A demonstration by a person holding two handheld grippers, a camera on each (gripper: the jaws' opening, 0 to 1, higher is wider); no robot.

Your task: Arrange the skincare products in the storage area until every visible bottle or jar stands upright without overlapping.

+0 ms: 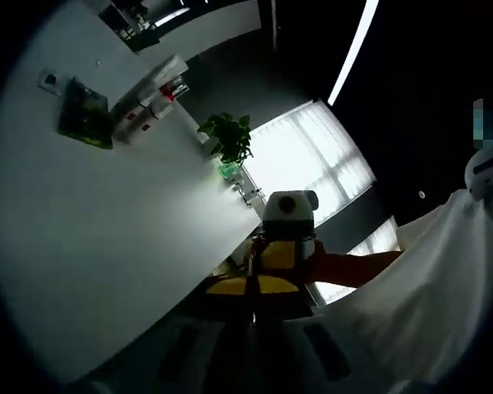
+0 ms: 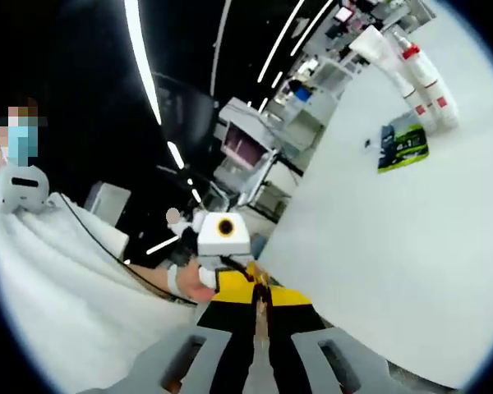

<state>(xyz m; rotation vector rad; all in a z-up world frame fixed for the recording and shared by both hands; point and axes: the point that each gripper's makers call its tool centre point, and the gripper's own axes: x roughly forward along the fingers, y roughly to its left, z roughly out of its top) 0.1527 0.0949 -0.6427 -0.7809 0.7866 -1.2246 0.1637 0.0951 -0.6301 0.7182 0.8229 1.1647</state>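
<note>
Both yellow-and-black grippers, left point(image 1: 253, 316) and right point(image 2: 261, 324), meet with jaws pressed closed, holding nothing. White red-capped skincare bottles point(image 2: 423, 82) lie beside a green packet point(image 2: 404, 146) on the white table point(image 2: 378, 263).

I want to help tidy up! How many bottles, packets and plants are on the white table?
Bottles: 3 (bunched together, so hard to split)
Green packet: 1
Plant: 1
Total: 5
</note>
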